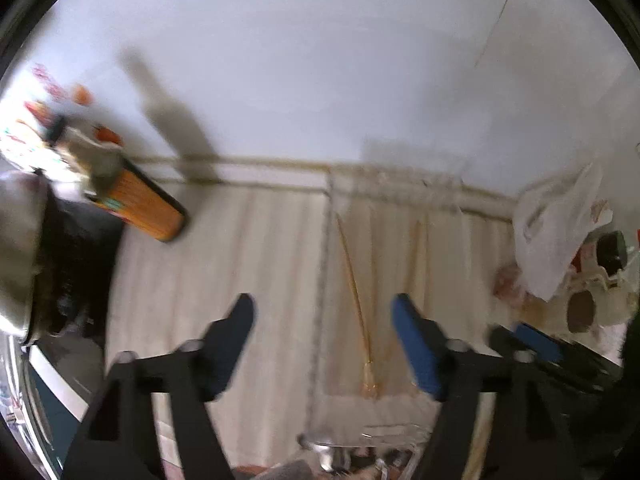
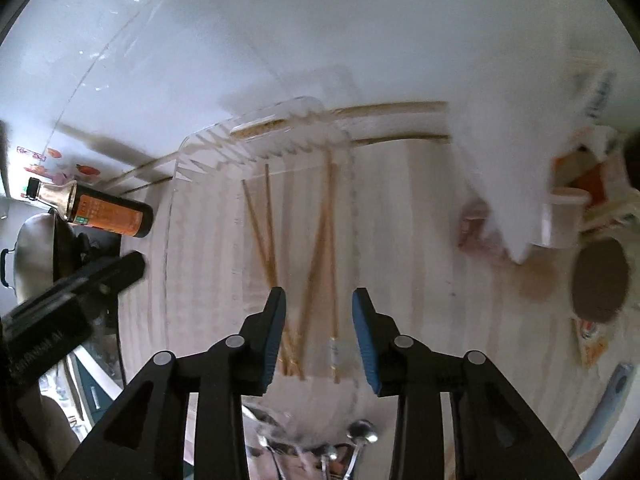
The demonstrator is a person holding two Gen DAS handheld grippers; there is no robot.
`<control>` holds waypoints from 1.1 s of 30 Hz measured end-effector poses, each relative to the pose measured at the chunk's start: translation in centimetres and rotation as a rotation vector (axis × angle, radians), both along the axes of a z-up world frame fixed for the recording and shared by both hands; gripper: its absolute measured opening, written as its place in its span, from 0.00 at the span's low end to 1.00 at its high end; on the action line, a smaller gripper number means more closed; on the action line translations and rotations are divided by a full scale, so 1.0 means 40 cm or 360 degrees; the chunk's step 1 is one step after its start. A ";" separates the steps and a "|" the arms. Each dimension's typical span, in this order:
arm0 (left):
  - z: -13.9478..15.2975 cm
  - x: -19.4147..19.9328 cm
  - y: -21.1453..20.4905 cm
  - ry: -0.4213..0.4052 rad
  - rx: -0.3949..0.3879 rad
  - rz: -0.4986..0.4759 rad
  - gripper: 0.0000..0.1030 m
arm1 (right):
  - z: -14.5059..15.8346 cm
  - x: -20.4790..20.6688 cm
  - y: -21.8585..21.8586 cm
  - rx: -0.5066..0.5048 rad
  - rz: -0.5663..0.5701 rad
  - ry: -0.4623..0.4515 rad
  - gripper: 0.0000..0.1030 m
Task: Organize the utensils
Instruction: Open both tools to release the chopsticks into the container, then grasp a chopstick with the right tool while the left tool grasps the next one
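Note:
A clear plastic organizer tray (image 2: 188,152) lies on the pale wooden counter. Several wooden chopsticks (image 2: 320,248) lie lengthwise in its right compartment. My right gripper (image 2: 319,328) is open and empty, hovering just above the near ends of the chopsticks. My left gripper (image 1: 322,340) is open and empty above the tray (image 1: 326,240), where a chopstick (image 1: 356,296) shows blurred between its fingers. Metal spoon handles (image 2: 360,436) poke up at the bottom edge of the right wrist view. The left gripper (image 2: 100,276) also shows at the left of the right wrist view.
A dark sauce bottle with an orange label (image 2: 108,210) lies on its side at the left, next to a pot (image 2: 32,252) on a stove. A white plastic bag (image 2: 512,160) and paper cups (image 2: 560,216) sit at the right. A white wall stands behind.

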State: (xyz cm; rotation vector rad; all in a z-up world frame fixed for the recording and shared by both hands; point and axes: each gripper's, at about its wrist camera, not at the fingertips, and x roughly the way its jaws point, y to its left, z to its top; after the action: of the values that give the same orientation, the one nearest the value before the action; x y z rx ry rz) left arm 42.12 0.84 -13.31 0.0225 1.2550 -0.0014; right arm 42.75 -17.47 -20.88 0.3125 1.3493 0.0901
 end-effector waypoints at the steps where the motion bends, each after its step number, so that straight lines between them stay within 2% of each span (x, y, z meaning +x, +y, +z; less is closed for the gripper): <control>1: 0.011 -0.011 0.005 -0.0045 0.0021 0.0012 0.91 | 0.014 -0.017 -0.012 -0.0018 -0.0014 -0.0023 0.43; 3: 0.037 -0.046 0.016 -0.0171 0.0053 0.0033 1.00 | 0.034 -0.049 -0.042 -0.0056 -0.0055 -0.0058 0.48; 4: 0.046 -0.066 0.018 -0.0220 0.0076 0.0044 1.00 | 0.042 -0.078 -0.066 -0.0076 -0.0095 -0.0092 0.53; 7: 0.051 -0.104 0.015 -0.0259 0.0109 0.0044 1.00 | 0.049 -0.142 -0.125 -0.0128 -0.0195 -0.0135 0.59; 11: 0.030 -0.169 -0.015 -0.0261 0.0118 0.0027 1.00 | 0.031 -0.238 -0.185 -0.0193 -0.0254 -0.0139 0.59; 15: -0.016 -0.234 -0.048 -0.0222 0.0226 0.0047 1.00 | -0.009 -0.328 -0.238 -0.0215 -0.0285 -0.0082 0.59; 19: -0.074 -0.297 -0.083 -0.0156 0.0246 -0.0003 1.00 | -0.095 -0.432 -0.274 -0.0214 -0.0330 0.0058 0.59; 21: -0.099 -0.333 -0.102 -0.0132 0.0287 -0.0033 1.00 | -0.146 -0.485 -0.294 -0.0166 -0.0365 0.0140 0.58; 25: -0.141 -0.387 -0.150 -0.0083 0.0336 -0.0120 1.00 | -0.220 -0.558 -0.306 -0.0153 -0.0396 0.0243 0.50; 27: -0.158 -0.411 -0.176 -0.0064 0.0346 -0.0158 1.00 | -0.247 -0.581 -0.305 -0.0142 -0.0404 0.0280 0.48; 29: -0.180 -0.428 -0.206 -0.0027 0.0340 -0.0199 1.00 | -0.286 -0.608 -0.299 -0.0152 -0.0382 0.0335 0.39; 31: -0.193 -0.441 -0.235 -0.0004 0.0334 -0.0248 1.00 | -0.303 -0.629 -0.296 -0.0168 -0.0382 0.0336 0.21; 33: -0.205 -0.455 -0.272 0.0017 0.0333 -0.0321 1.00 | -0.302 -0.648 -0.302 -0.0178 -0.0379 0.0307 0.17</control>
State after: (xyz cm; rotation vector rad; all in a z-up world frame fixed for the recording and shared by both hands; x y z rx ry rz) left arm 23.92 -10.04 -21.49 0.3301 1.2548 -0.0448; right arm 16.82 -29.57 -32.97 0.3924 1.4913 -0.2184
